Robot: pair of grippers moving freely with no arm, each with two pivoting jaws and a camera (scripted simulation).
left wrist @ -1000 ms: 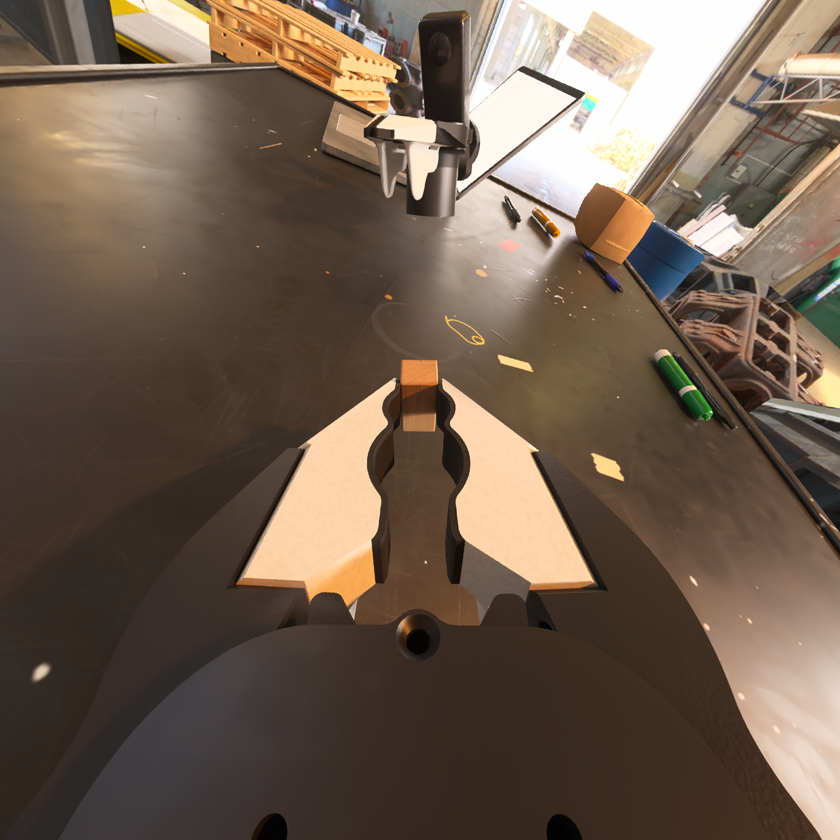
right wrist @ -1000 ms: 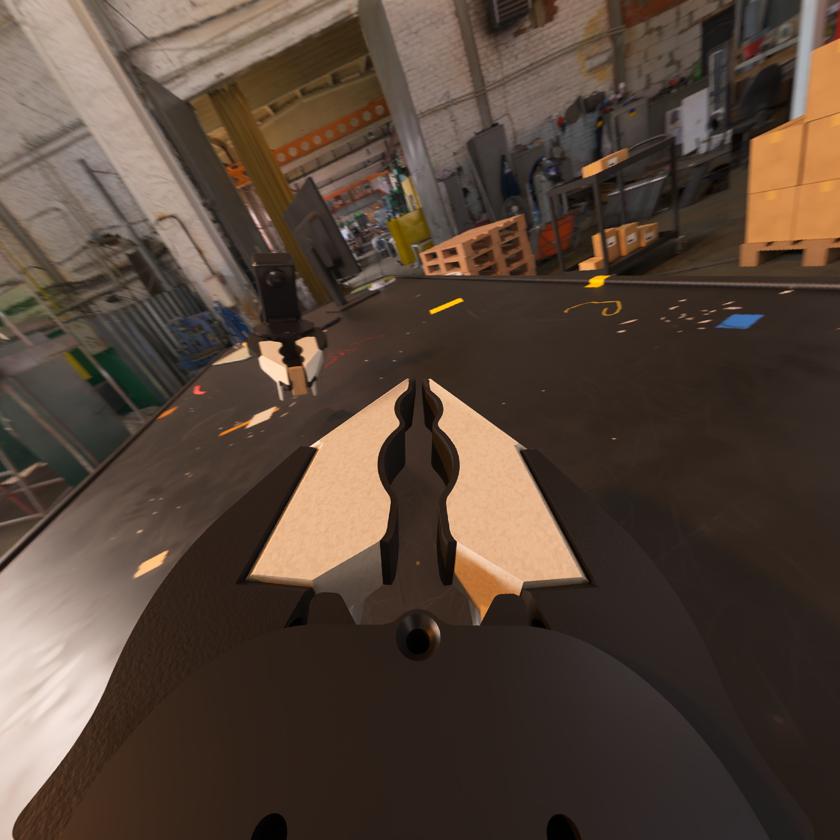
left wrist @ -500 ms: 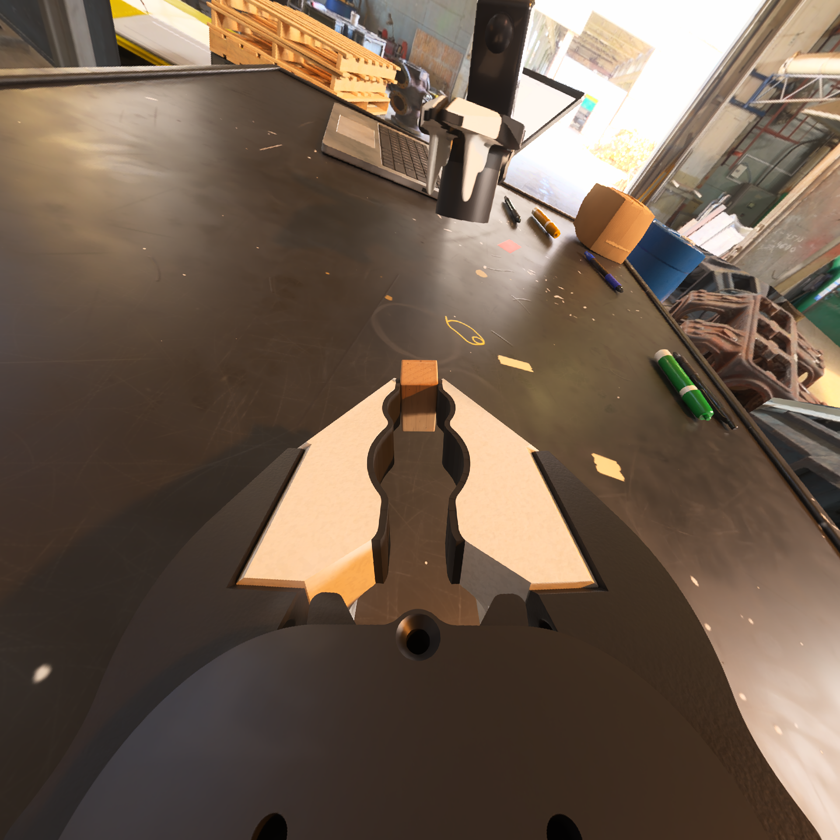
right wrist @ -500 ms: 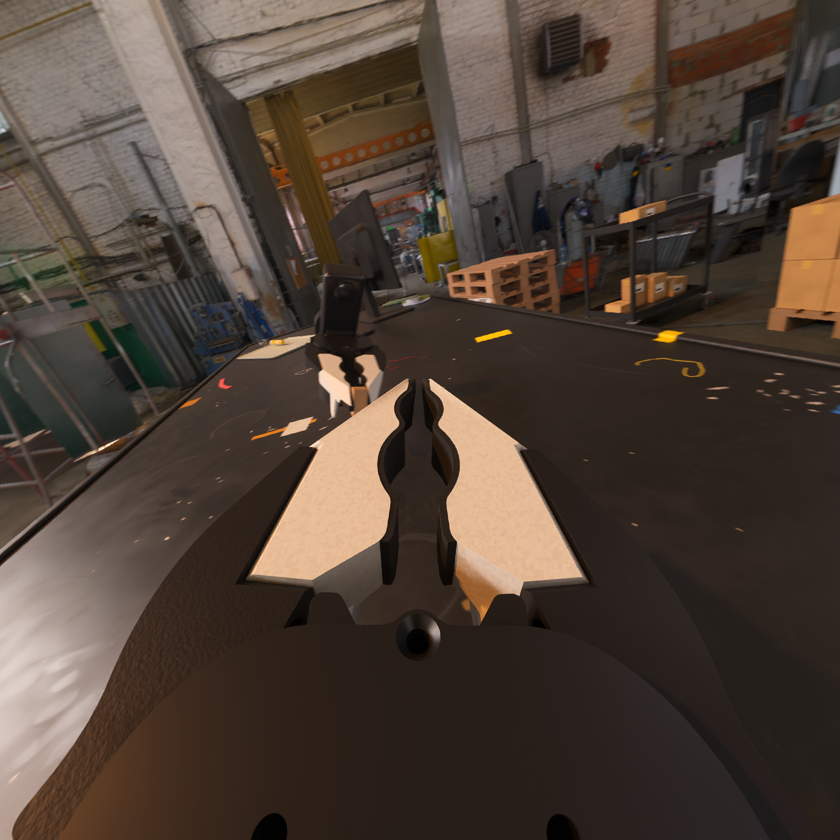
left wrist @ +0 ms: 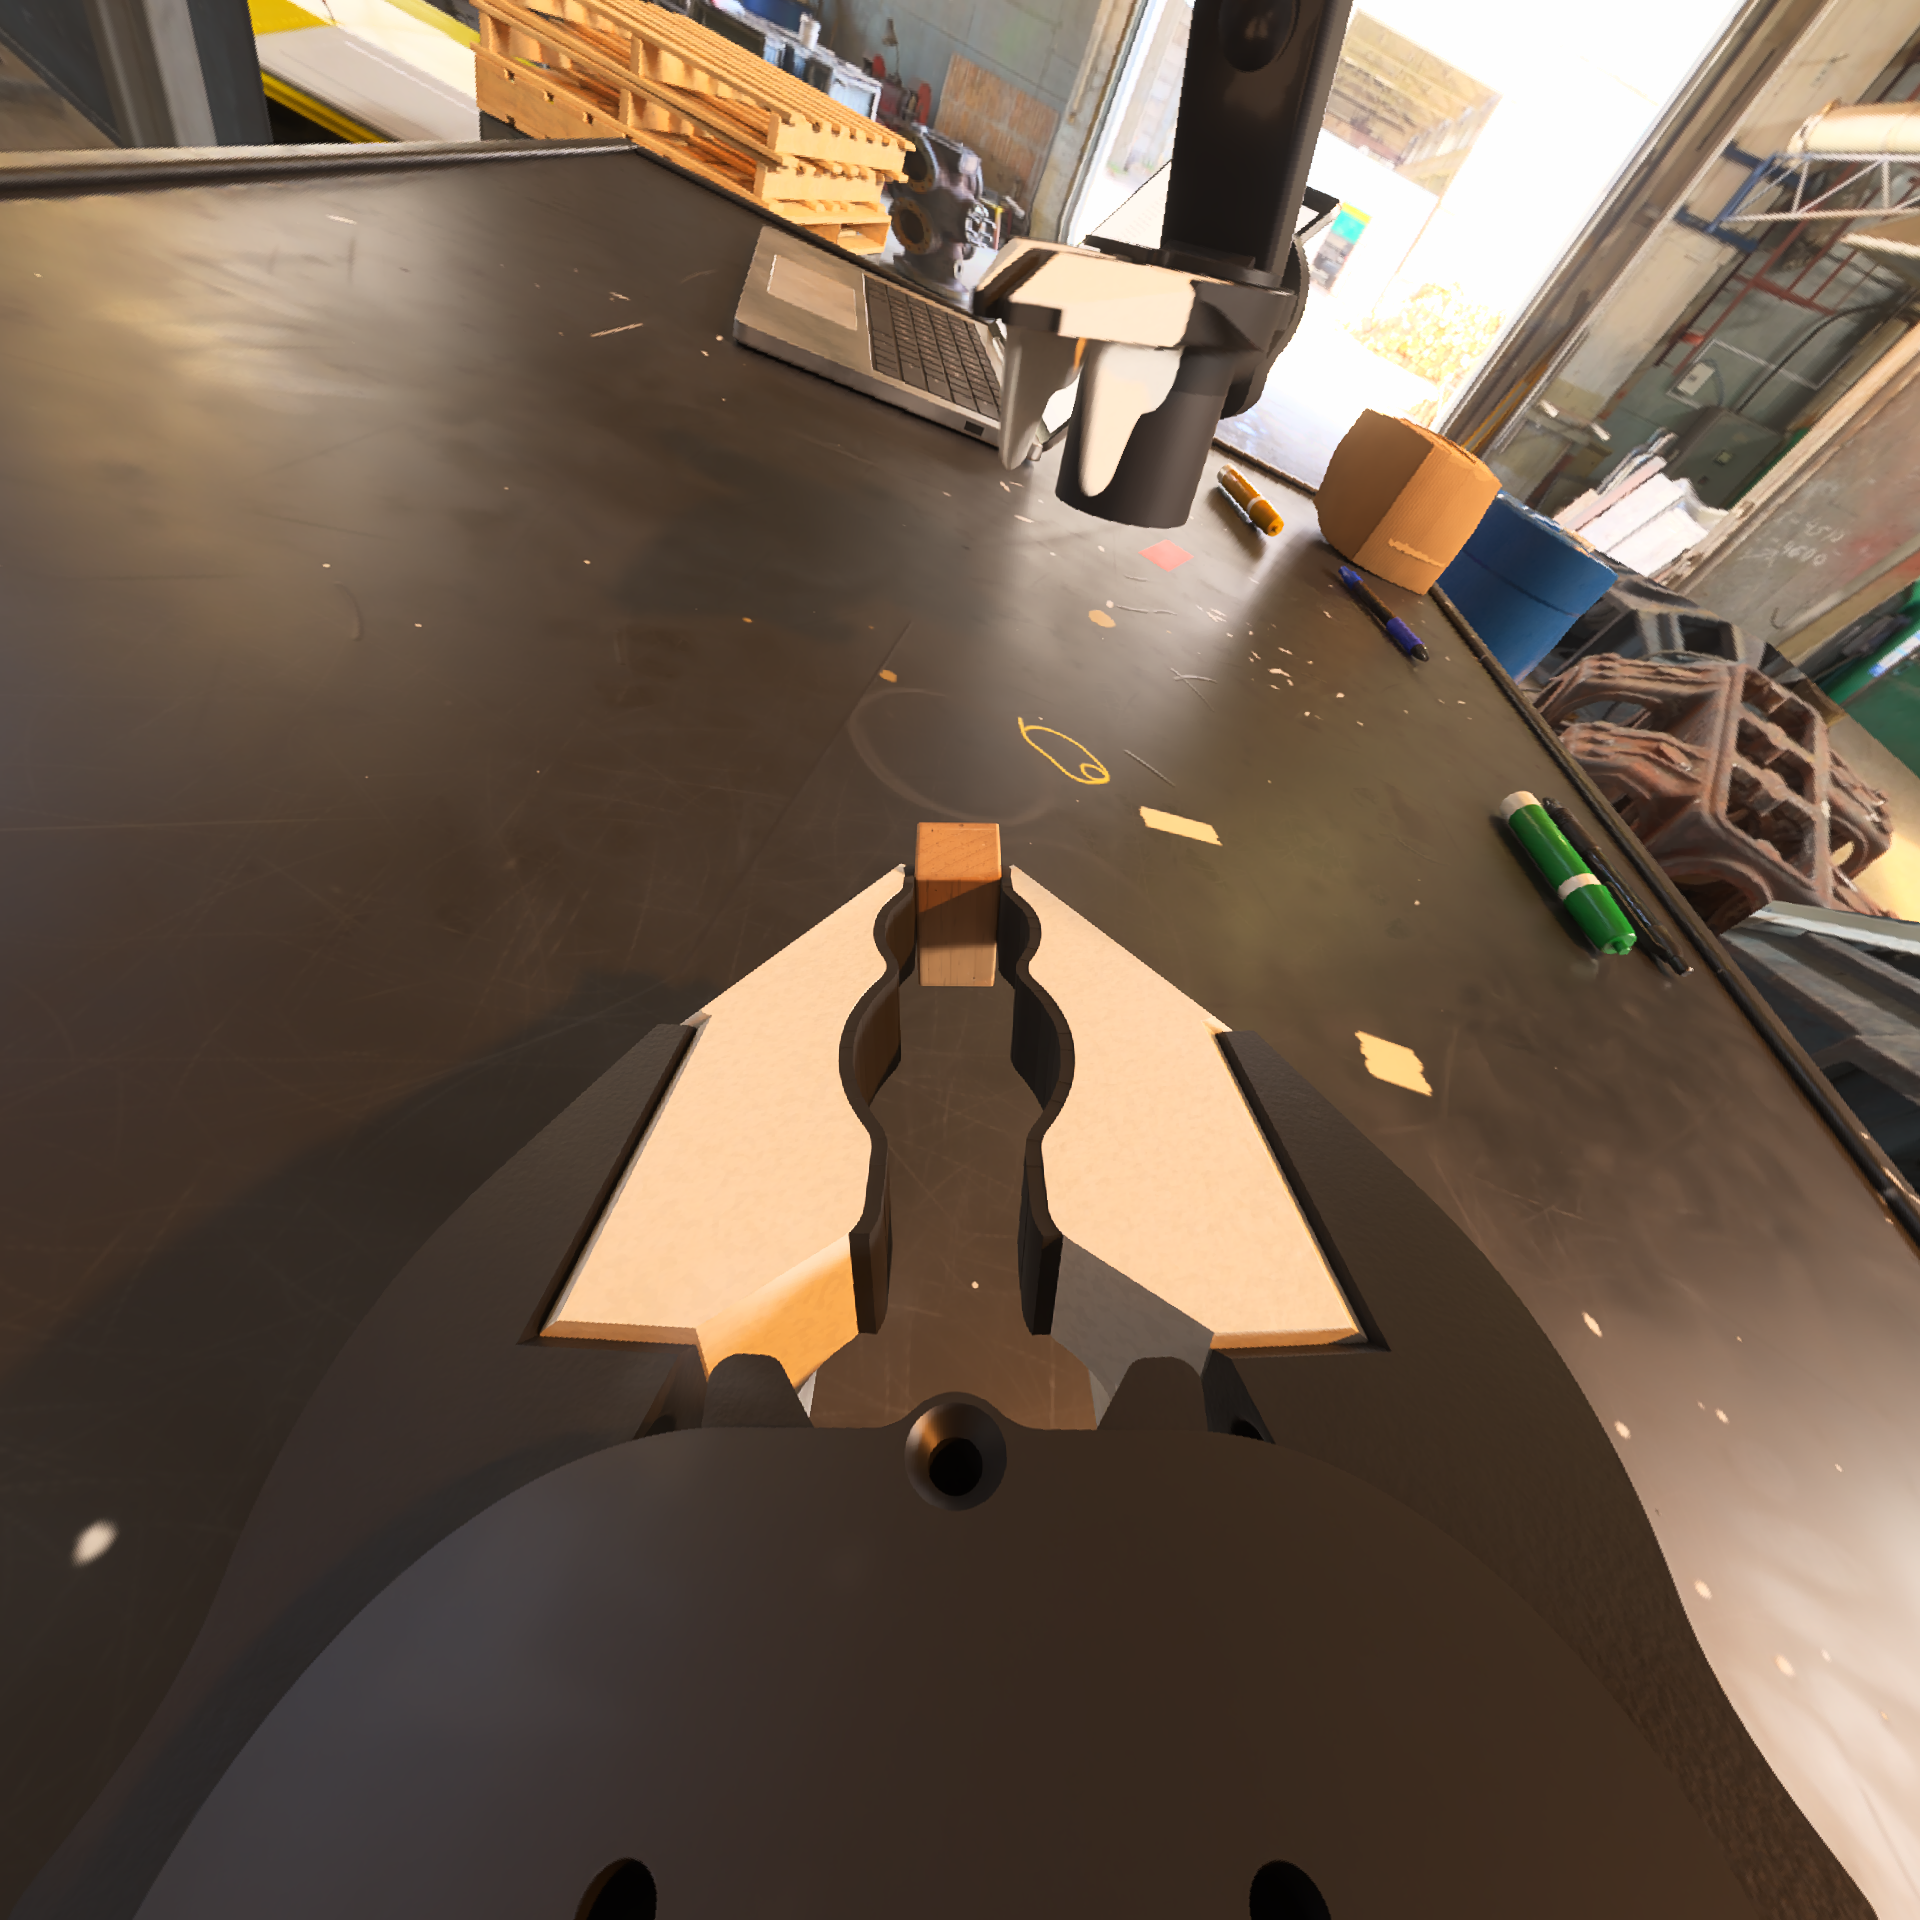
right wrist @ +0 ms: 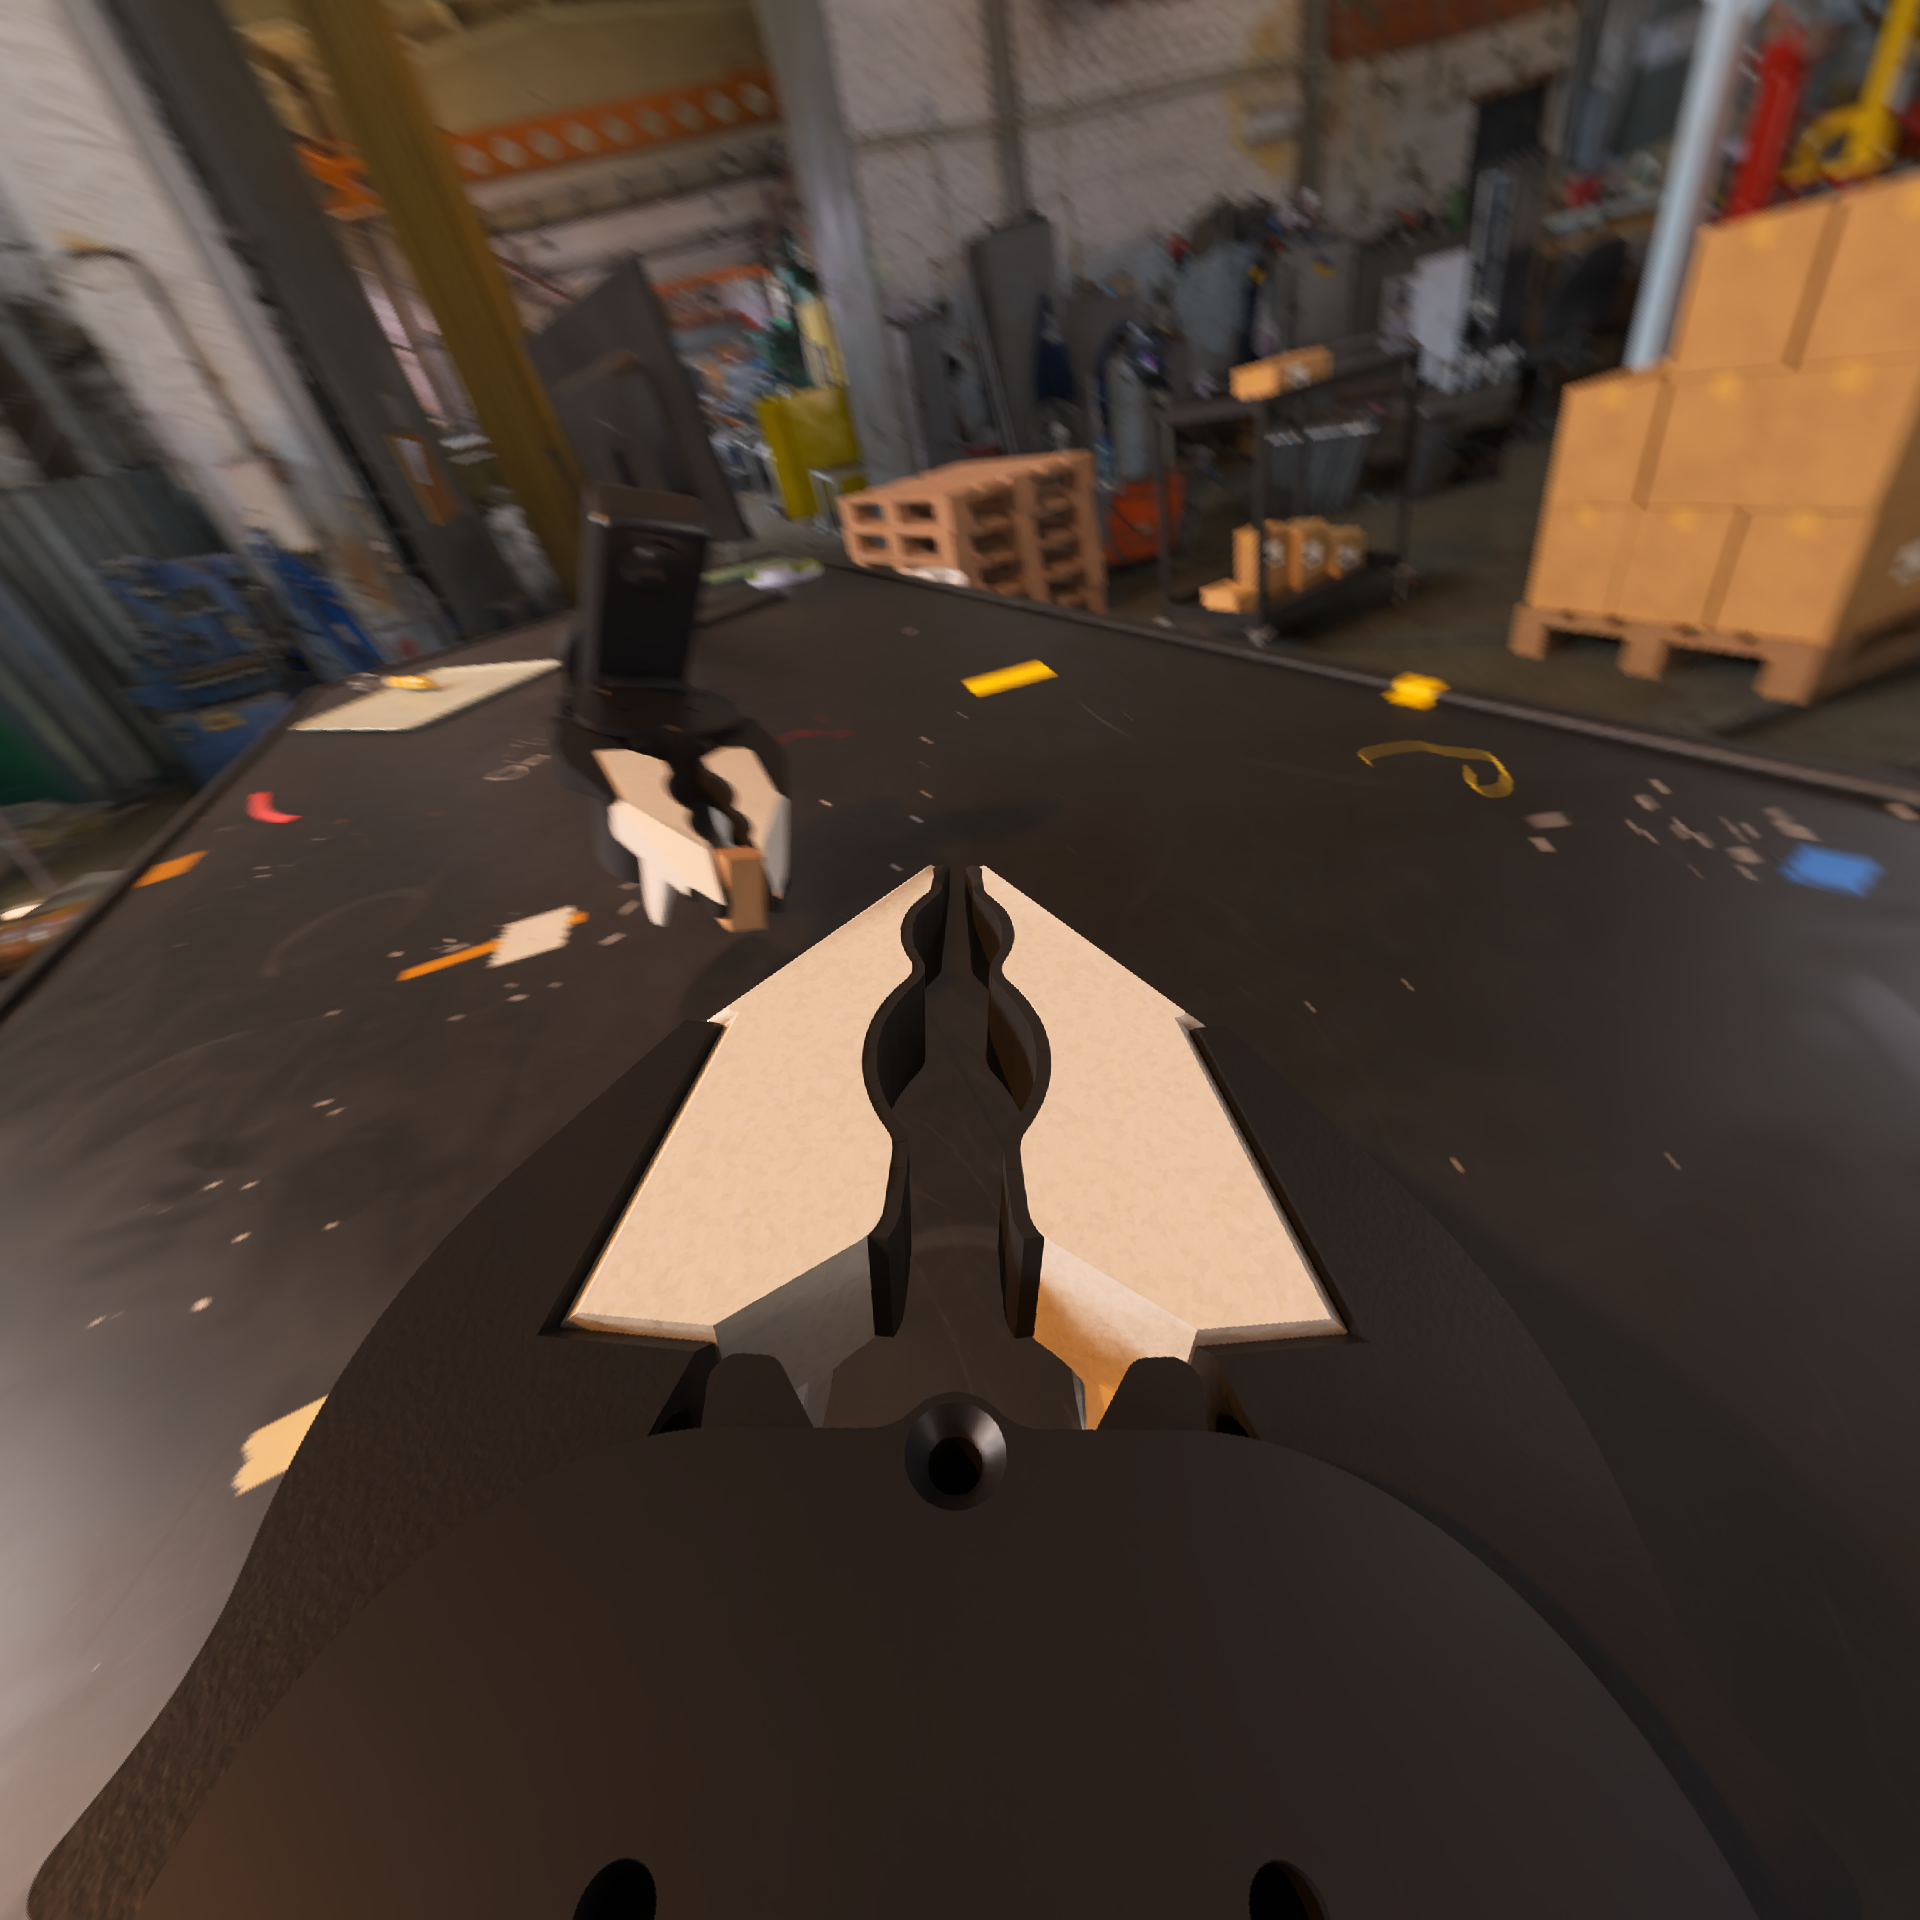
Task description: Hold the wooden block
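The dark, scuffed bench (left wrist: 520, 623) filled both views, flecked with paint marks and scraps of tape. At its far side in the left wrist view lay an open laptop (left wrist: 883, 322), with wooden pallets (left wrist: 686, 114) behind it beyond the bench edge. Near the right edge stood a brown cardboard box (left wrist: 1403, 499) touching a blue round container (left wrist: 1527, 592), and closer along that edge lay a green marker (left wrist: 1569, 873) with a thin black pen just beside it; a blue pen (left wrist: 1387, 615) and a yellow marker (left wrist: 1252, 501) lay near the box. The left gripper (left wrist: 957, 883) reached forward above the bench, its fingers (left wrist: 790, 1091) pinching the wooden block (left wrist: 957, 904) between their tips, the block standing upright and lifted clear of the surface. The right wrist view, somewhat blurred, showed the same gripper (right wrist: 717, 883) farther off to the left with the block (right wrist: 743, 883) caught at its tips above the bench (right wrist: 1351, 1039). The right gripper (right wrist: 957, 878) hovered above the bench with its fingers (right wrist: 1132, 1122) pressed nearly together at the tips and nothing between them; in the left wrist view it (left wrist: 1049, 436) hung tips-down over the far side, in front of the laptop and well apart from the block.
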